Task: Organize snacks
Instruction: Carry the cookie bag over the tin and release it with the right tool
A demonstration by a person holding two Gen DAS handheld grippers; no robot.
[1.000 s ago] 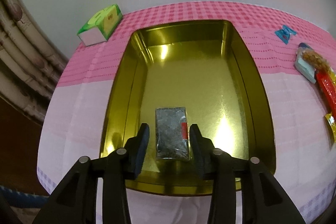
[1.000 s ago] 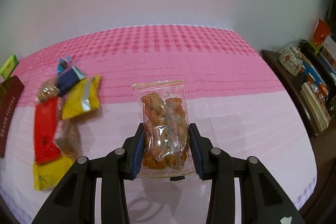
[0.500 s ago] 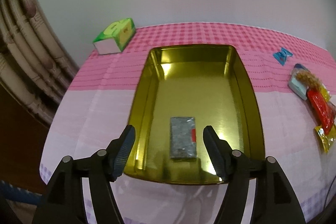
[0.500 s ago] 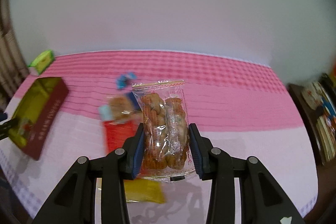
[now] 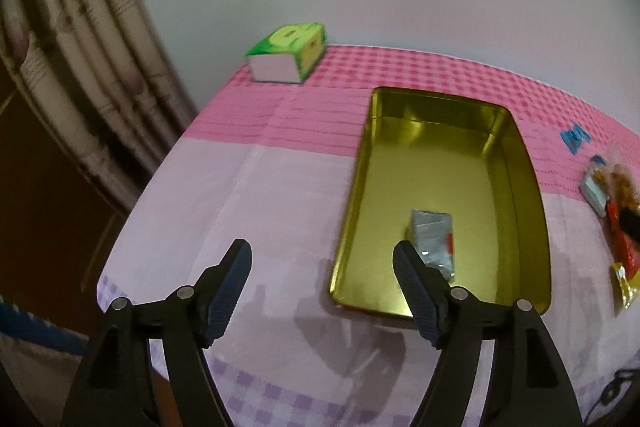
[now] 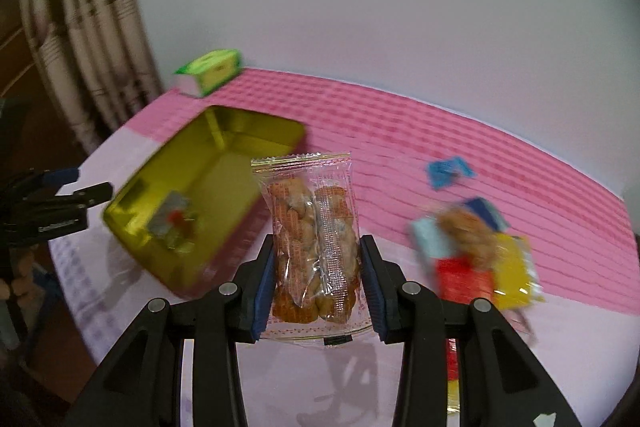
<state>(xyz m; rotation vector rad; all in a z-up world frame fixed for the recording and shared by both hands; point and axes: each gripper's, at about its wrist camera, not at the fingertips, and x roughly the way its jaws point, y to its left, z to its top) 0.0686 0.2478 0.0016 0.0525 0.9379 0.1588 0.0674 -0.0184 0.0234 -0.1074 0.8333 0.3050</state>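
Observation:
A gold tin tray (image 5: 520, 163) (image 6: 132, 191) lies on the pink cloth with a grey foil snack pack (image 5: 434, 235) (image 6: 172, 217) in its near end. My left gripper (image 5: 322, 261) hangs over the cloth left of the tray, its jaws opening with nothing between them. In the right wrist view it shows at the left edge (image 6: 78, 187). My right gripper (image 6: 318, 267) is shut on a clear bag of twisted fried snacks (image 6: 314, 243), held above the table between the tray and a pile of wrapped snacks (image 6: 476, 255) (image 5: 618, 211).
A green tissue box (image 5: 288, 53) (image 6: 210, 71) stands at the table's far left corner by a curtain (image 5: 72, 67). A small blue wrapper (image 5: 575, 137) (image 6: 448, 169) lies alone on the checked part of the cloth. The table's near edge runs just below both grippers.
My left gripper let go of the grey pack, opened wide and drew back to the left of the tray. My right gripper carried the twisted-snack bag left toward the tray.

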